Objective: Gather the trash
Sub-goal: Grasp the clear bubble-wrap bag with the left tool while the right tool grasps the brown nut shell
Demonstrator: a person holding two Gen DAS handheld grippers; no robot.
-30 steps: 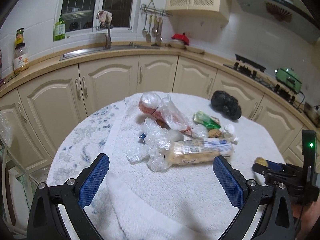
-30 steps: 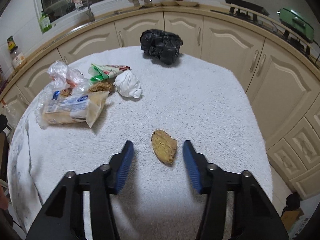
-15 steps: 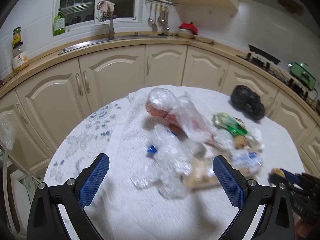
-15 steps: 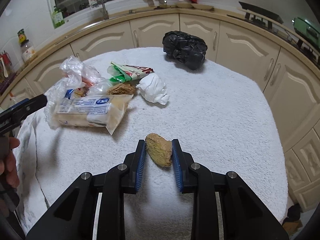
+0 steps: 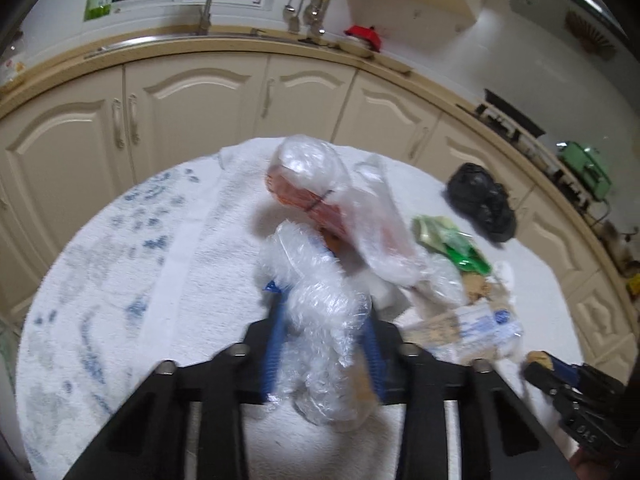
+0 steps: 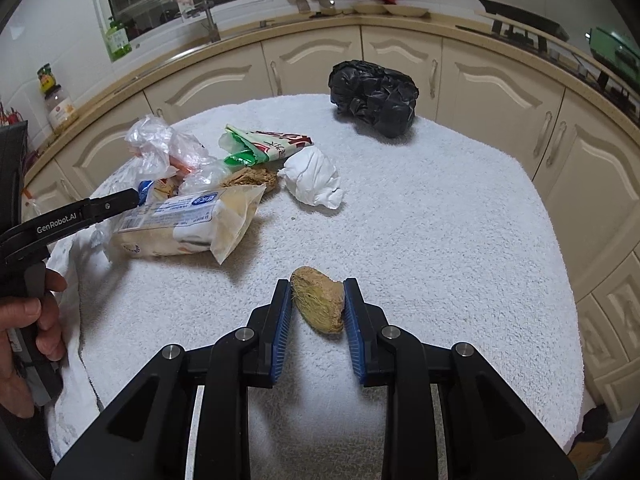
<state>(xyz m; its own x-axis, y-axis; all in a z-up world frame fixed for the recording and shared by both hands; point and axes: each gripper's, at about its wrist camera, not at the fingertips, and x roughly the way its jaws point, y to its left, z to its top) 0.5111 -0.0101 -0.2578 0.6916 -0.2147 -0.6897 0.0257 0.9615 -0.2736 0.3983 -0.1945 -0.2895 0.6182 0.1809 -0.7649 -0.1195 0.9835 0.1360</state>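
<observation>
On the towel-covered round table (image 6: 440,220) lies a pile of trash. My left gripper (image 5: 324,336) is closing, and its blue pads press a crumpled clear plastic wrap (image 5: 320,304) at the near edge of the pile. Its black finger also shows in the right wrist view, left gripper (image 6: 132,200), by the bread bag (image 6: 188,220). My right gripper (image 6: 317,285) is shut on a tan fibrous lump (image 6: 320,306), just above the towel. From the left wrist view the right gripper (image 5: 560,372) appears at the lower right.
Further trash: a clear bag with reddish contents (image 5: 320,196), a green and white wrapper (image 6: 264,144), a white crumpled tissue (image 6: 316,178) and a black plastic bag (image 6: 374,96) at the far edge. A hand (image 6: 24,344) holds the left gripper. Cream cabinets (image 6: 500,80) ring the table.
The left gripper went forward and down into the pile, and its wide jaws closed around the clear plastic. The right gripper's jaws closed onto the tan lump and stayed in place.
</observation>
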